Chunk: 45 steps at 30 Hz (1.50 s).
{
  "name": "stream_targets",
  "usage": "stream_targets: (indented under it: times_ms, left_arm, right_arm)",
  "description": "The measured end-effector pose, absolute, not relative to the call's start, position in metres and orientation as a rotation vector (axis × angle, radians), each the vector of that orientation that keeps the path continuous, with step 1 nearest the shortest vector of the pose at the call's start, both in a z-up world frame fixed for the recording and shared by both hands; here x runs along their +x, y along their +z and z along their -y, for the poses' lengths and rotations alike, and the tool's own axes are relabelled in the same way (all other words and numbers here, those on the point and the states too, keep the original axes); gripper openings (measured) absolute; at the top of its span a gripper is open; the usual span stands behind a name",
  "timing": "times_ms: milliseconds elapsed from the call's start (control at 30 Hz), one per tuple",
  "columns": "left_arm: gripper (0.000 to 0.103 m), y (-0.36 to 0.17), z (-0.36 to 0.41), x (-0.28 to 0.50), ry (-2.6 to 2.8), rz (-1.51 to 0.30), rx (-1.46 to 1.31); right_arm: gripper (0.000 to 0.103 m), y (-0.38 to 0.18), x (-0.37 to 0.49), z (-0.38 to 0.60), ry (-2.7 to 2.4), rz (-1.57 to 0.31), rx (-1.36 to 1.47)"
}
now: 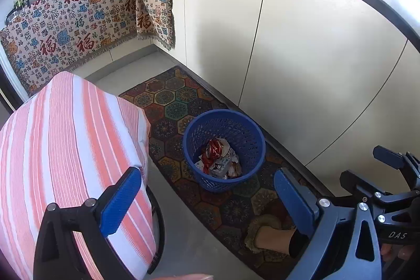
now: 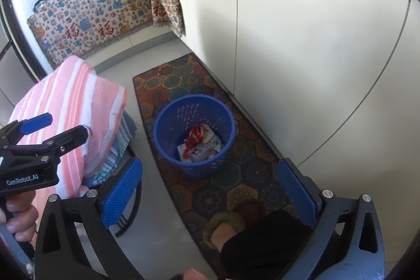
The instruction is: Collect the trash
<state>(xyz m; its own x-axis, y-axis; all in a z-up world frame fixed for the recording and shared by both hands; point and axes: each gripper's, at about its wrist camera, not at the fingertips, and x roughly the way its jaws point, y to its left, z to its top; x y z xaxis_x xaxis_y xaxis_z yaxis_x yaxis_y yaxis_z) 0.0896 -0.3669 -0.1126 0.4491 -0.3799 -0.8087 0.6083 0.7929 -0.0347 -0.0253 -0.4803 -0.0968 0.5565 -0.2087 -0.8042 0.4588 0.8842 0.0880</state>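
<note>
The left gripper [image 1: 207,198] and right gripper [image 2: 210,190] both hang with jaws spread wide and nothing between them, above the blue wastebasket [image 1: 256,146]. The collected trash [image 1: 219,158], crumpled wrappers and cartons, lies at its bottom, so the drop appears done. The basket stands on the patterned floor mat [image 1: 173,99] beside the cabinet. Individual items are indistinct, and the striped cloth [image 1: 65,135] conceals its support.

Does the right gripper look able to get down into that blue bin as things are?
Probably yes. The right gripper is open and empty, above and short of the blue bin, whose top is uncovered. Nothing lies between them; the striped cloth sits off to the side.
</note>
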Motion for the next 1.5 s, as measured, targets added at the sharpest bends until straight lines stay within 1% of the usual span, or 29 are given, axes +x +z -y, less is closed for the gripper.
stream_targets:
  times_ms: [1500]
  left_arm:
    - [0.103, -0.1173, 0.3767, 0.0896, -0.623, -0.930, 0.294]
  right_arm:
    - [0.103, -0.1010, -0.0304, 0.4798, -0.405, -0.917, 0.316]
